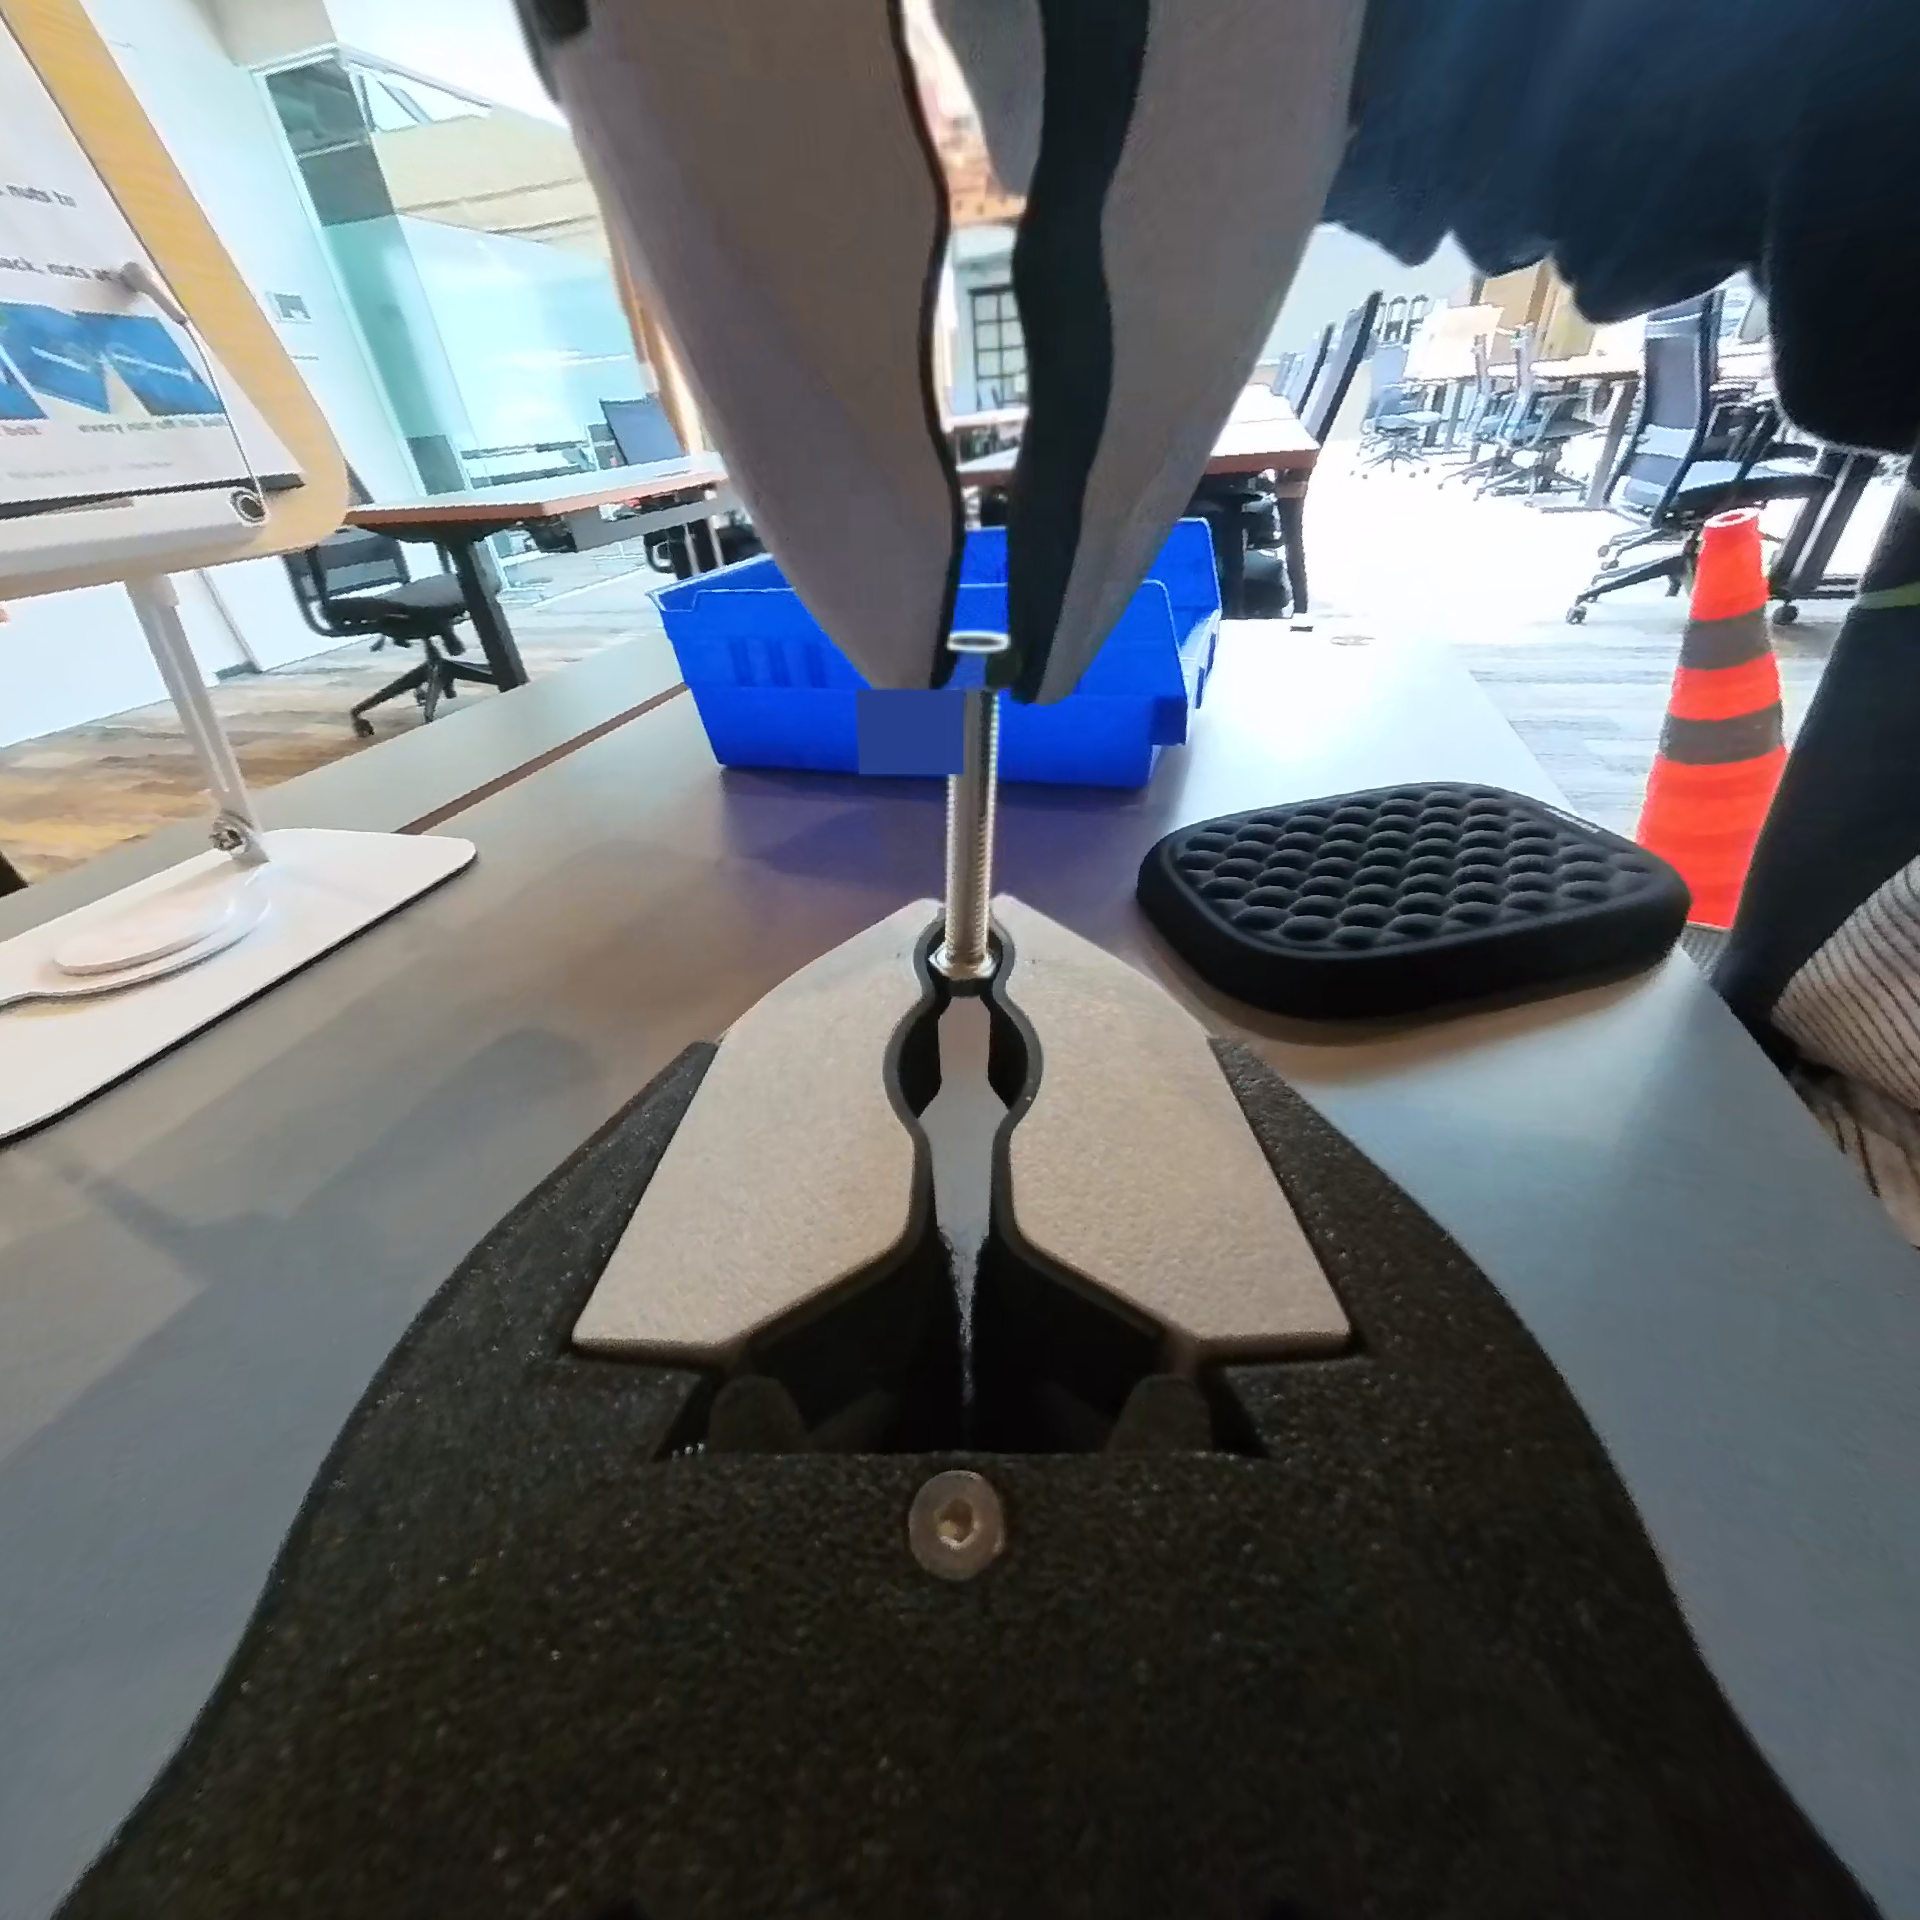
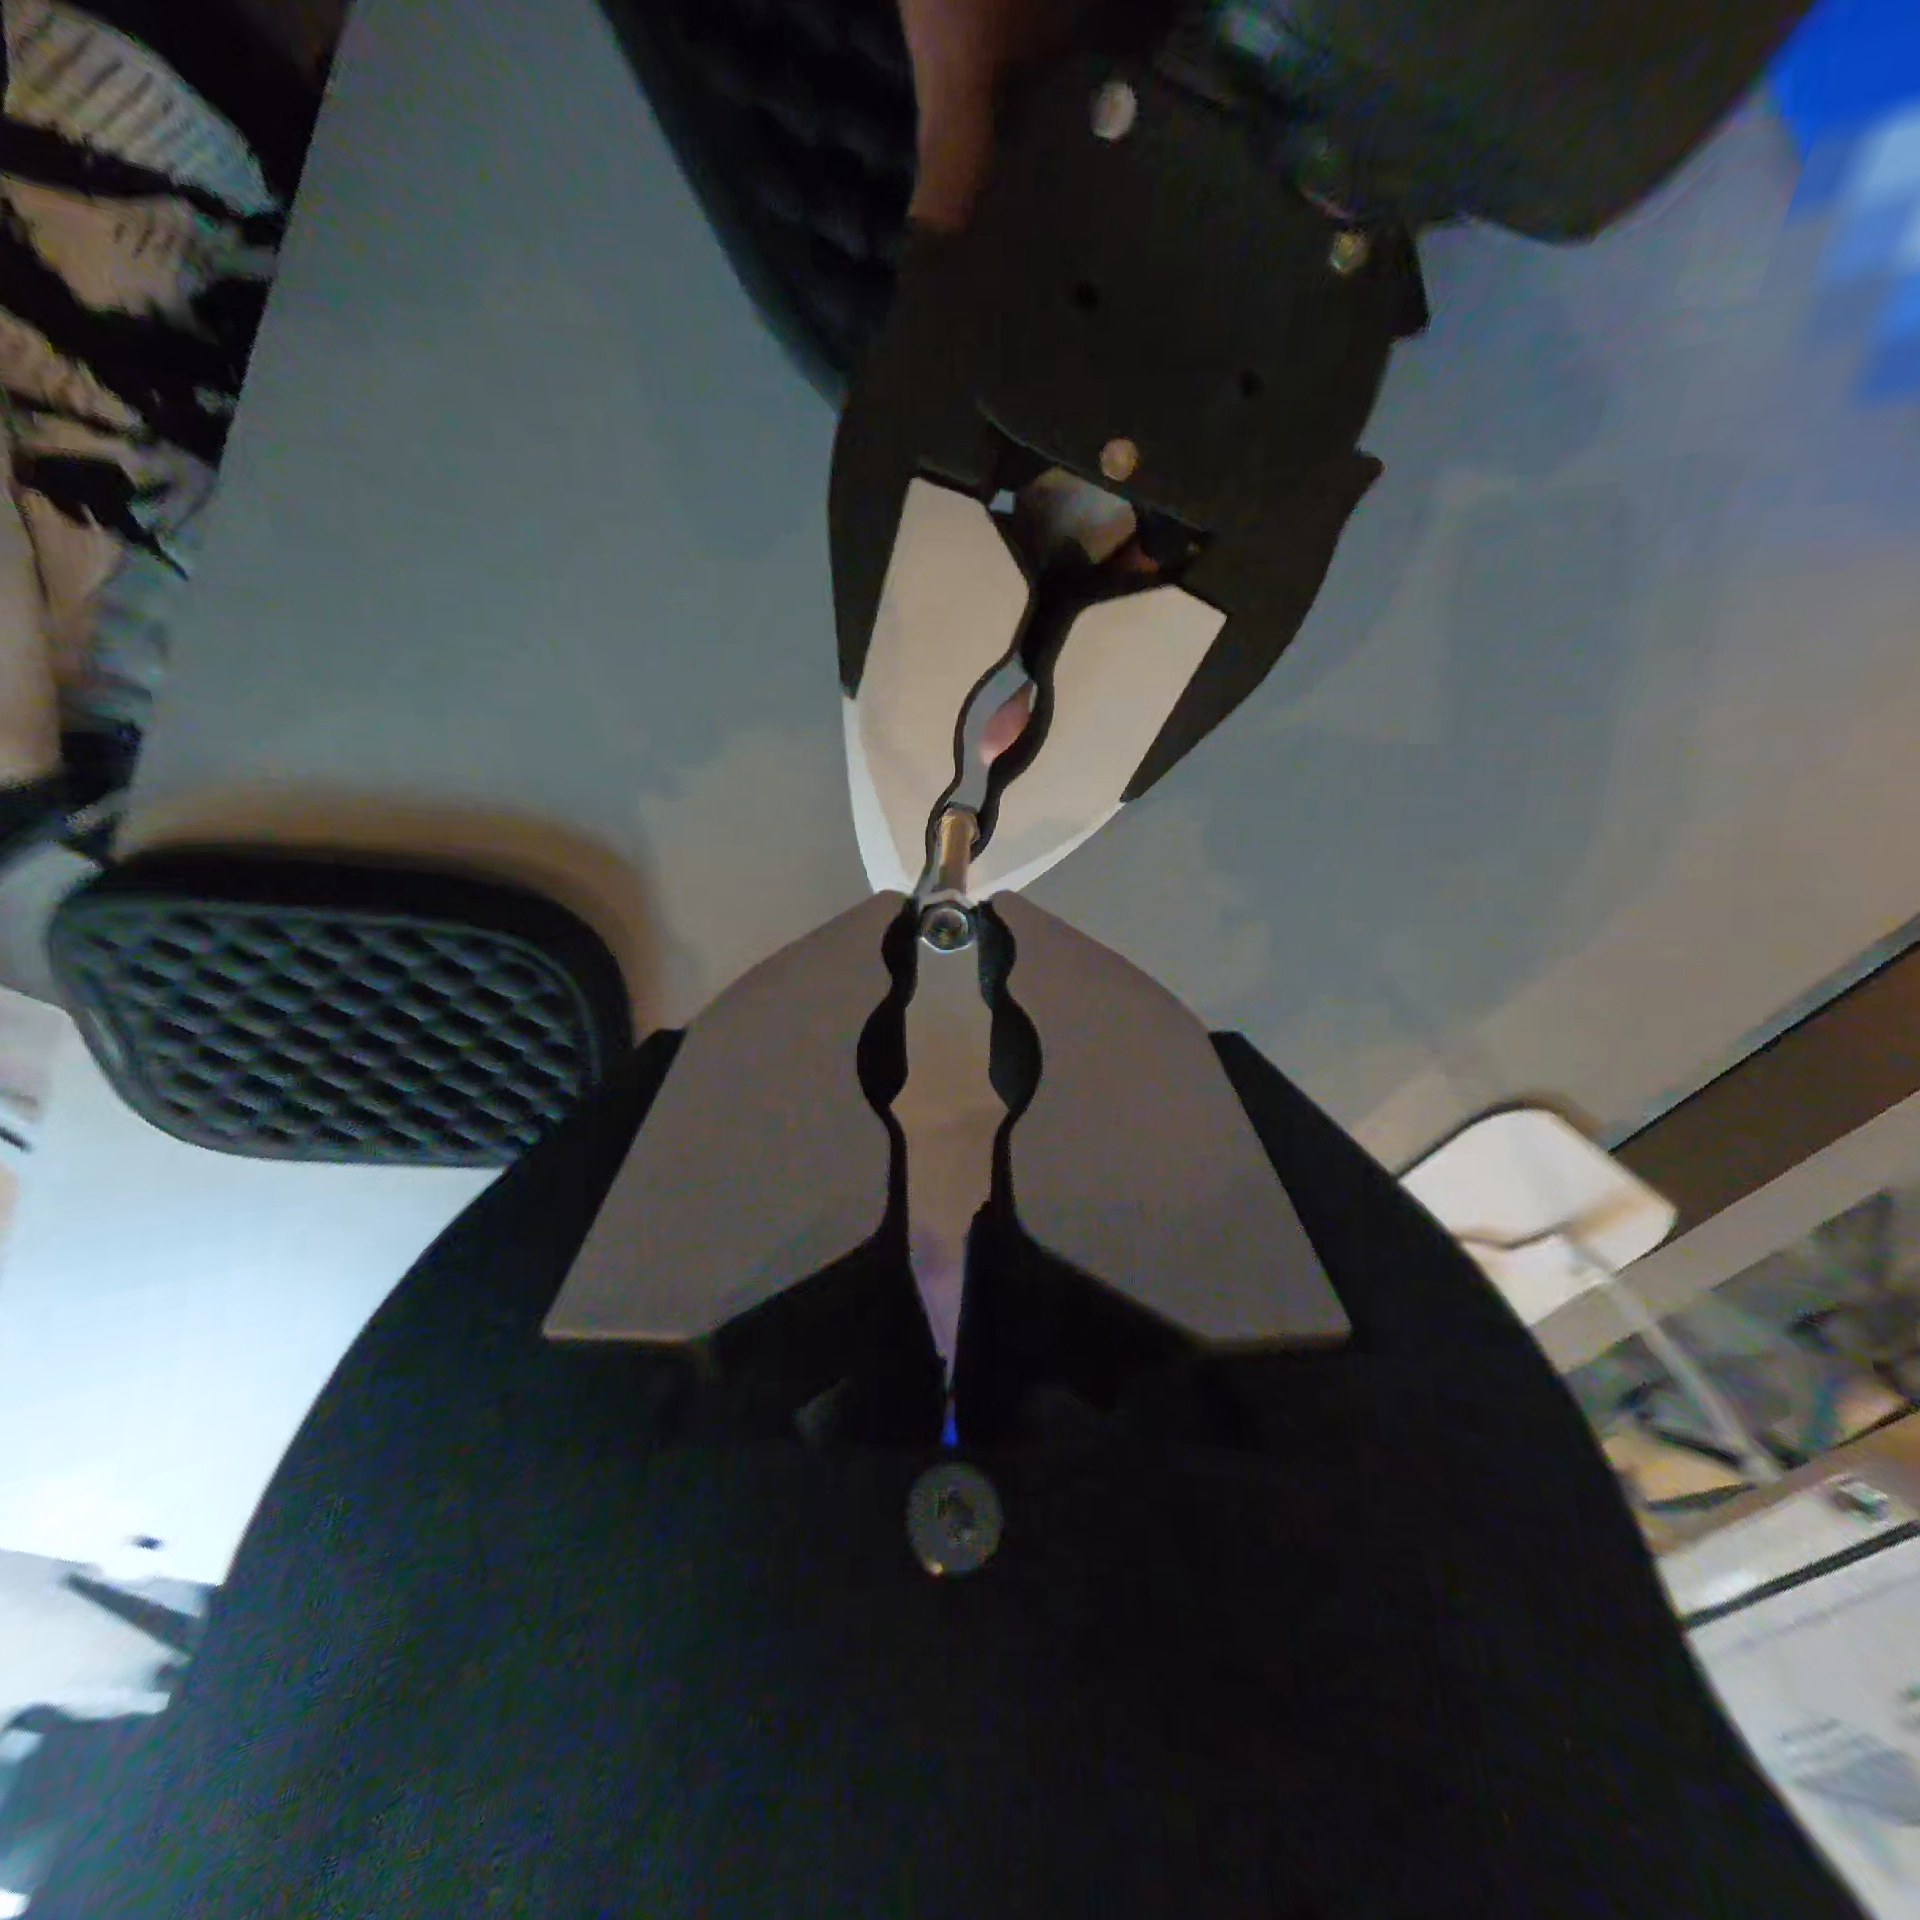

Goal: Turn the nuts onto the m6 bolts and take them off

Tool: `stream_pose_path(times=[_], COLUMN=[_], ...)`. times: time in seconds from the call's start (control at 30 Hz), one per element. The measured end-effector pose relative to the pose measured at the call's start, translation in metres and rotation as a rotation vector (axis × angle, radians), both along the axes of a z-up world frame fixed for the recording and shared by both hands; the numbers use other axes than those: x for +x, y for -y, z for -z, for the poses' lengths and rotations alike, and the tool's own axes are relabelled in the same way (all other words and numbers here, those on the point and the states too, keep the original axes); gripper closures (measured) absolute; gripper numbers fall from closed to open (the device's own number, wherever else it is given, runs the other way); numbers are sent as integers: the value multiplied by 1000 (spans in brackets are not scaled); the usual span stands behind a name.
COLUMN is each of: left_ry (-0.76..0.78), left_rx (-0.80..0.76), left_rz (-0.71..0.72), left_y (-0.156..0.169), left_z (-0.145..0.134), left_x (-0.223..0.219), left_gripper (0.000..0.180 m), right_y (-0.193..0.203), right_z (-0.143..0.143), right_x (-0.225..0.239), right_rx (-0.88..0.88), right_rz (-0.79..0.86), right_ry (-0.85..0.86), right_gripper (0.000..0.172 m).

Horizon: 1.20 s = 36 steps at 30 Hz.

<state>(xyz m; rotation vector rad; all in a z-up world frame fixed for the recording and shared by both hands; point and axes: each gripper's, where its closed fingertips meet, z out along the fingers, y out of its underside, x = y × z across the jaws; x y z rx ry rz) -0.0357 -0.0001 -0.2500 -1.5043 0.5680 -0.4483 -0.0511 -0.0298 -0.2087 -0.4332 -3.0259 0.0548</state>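
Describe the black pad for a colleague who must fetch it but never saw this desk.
On the grey table, look right of the blue bin, before the orange cone. The black pad lies flat, alone in having a honeycomb-dimpled surface, unlike the smooth white stand base at left.

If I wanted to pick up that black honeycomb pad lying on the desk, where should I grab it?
Grip the black honeycomb pad by its rounded near edge, coming in low from the side. It lies flat on the desk, broad and thin, so only the rim looks narrow enough for jaws; the dimpled top offers nothing to pinch.
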Motion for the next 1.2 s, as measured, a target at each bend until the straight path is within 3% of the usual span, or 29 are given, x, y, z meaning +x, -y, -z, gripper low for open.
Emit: stream_pose_path(times=[0.07, 0.1, 0.2, 0.33, 0.53, 0.73, 1.0, 1.1, 1.2], left_ry=[-10, -5, 2, 10, 7, 8, 13, 13, 17], left_rx=[-2, 1, 4, 6, 3, 3, 8, 5, 4], left_rz=[0, 4, 14, 27, 38, 32, 9, 20, 29], left_y=[0, 0, 1, 2, 3, 2, 1, 1, 2], left_z=[1, 0, -1, -2, -1, -1, -3, -2, -3], left_x=[1, 1, 2, 2, 4, 3, 1, 2, 3], left_gripper=[177, 177, 177, 177, 177, 177, 177, 177, 177], right_y=[0, -1, 0, -1, 9, 7, 4, 4, 2], right_z=[1, 0, -8, -7, -8, -5, -6, -9, -12], right_x=[1, 2, 2, 5, 4, 2, 0, 3, 2], right_rx=[-5, -10, -37, -13, -78, -58, -84, -73, -20], right_rz=[86, 85, -79, -395, -508, -465, -21, -102, -338], right_ry=[12, 9, -30, -89, -109, -90, -87, -93, -113], right_gripper=[160, 152, 134, 143, 154, 162, 161, 137, 137])
